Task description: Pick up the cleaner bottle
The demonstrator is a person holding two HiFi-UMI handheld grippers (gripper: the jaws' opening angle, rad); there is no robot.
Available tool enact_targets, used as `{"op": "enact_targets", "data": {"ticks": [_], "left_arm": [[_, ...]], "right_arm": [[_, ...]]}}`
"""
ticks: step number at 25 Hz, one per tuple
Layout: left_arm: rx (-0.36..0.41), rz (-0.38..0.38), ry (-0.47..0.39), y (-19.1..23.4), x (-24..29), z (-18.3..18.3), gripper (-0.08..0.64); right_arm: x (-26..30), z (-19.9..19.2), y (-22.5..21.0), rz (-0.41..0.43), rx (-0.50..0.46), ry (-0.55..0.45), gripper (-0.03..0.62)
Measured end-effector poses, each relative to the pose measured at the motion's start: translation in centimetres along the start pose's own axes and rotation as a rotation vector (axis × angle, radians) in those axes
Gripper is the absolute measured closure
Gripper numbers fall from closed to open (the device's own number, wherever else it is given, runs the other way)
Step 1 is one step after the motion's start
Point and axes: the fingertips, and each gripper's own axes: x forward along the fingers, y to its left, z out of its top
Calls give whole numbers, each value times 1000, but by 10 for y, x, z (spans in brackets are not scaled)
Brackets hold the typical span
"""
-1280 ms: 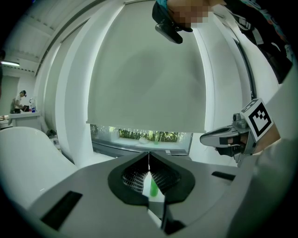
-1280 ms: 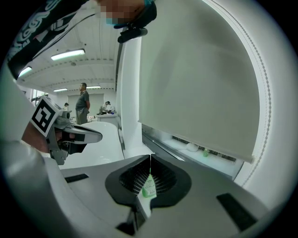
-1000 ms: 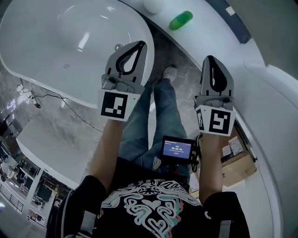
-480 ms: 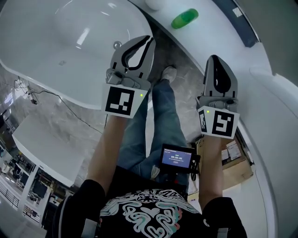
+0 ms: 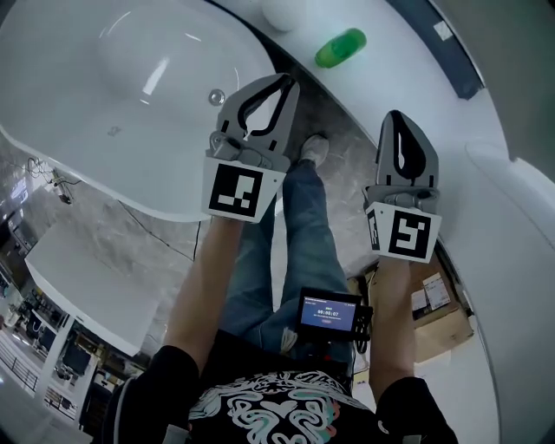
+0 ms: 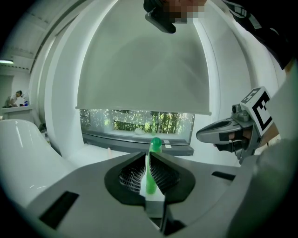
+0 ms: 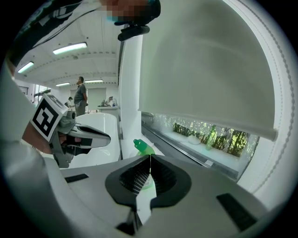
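cleaner bottle (image 6: 155, 143): mostly behind left hand-held gripper (image 6: 148, 157) | white round object (image 5: 282, 10): top cropped

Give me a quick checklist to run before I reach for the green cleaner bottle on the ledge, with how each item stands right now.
1. Target found: ok, the green cleaner bottle stands upright on the white ledge ahead.
2. Jaws of the left gripper apart for a grasp: not ok, they are together.
3. Jaws of the right gripper apart: not ok, they are together.
4. Both grippers empty: ok, nothing sits between either pair of jaws.
5. Bottle lined up: ok, it shows straight beyond the left gripper's jaws.
6. Way to the bottle free: probably ok, nothing stands between it and either gripper.
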Motion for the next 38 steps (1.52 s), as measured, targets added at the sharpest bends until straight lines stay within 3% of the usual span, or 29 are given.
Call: {"op": "enact_targets", "data": {"ticks": [7,13,24,33,38], "left_arm": [[73,-58,67,-5,25,-26,541],[14,-50,124,-3,41,-45,540],[14,-95,181,-14,67,-75,537],[-35,-121,218,-19,90,-97,360],[-28,-129,213,-22,103,-100,310]], "right_arm": [[17,-10,-5,14,-2,14,565],[31,-20,-10,15,3,21,565],[51,-49,-24,13,2,58,565],[62,-57,-29,14,27,65,565],[69,-62,-30,22,24,69,565]]}}
